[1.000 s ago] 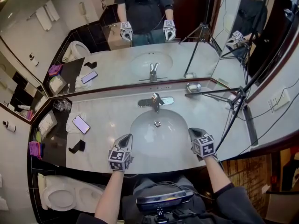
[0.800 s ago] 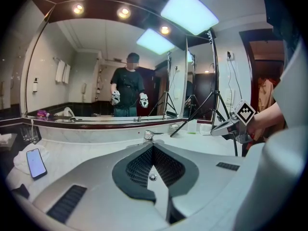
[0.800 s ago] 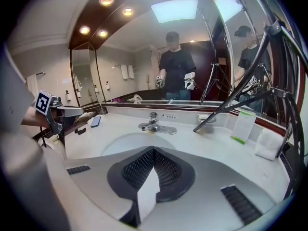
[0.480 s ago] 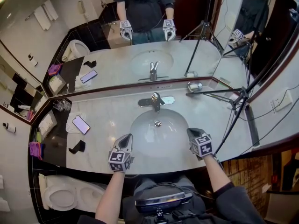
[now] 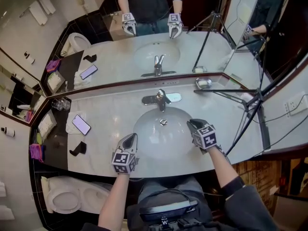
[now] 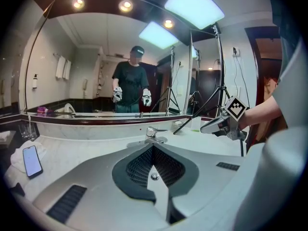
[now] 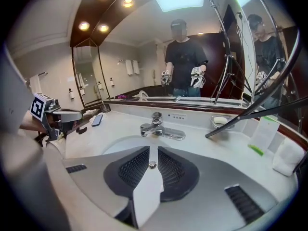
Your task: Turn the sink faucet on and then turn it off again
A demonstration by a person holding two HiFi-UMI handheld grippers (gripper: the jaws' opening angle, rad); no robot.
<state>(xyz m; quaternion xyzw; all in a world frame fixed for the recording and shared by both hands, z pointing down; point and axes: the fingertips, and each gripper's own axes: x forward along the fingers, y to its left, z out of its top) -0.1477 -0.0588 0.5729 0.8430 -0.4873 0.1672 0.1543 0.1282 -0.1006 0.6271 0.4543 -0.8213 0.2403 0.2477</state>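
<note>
Glossy pale marble tabletop (image 5: pixel 110 117) carries an oval white basin (image 5: pixel 154 137), with the chrome faucet (image 5: pixel 161 99) behind it. The left gripper (image 5: pixel 131 138) has ribbed fingers (image 6: pixel 131 167) clenched, empty. The right gripper (image 5: pixel 192 123) has fingers (image 7: pixel 178 170) that have just been parting, nothing between.

No legible text or labels anywhere.

Room bright, evenly lit; big ceiling panel (image 6: pixel 192 6) and small downlights (image 6: pixel 126 5) overhead, panel repeated in mirror (image 6: pixel 86 81); panel blown out to white; pale countertop (image 5: pixel 110 114) carries soft sheen, shadows faint; head view sharp at centre, dimmer in corners; both gripper views strongly fisheyed, straight lines bowed, black vignette round rim, near foreground soft.
</note>
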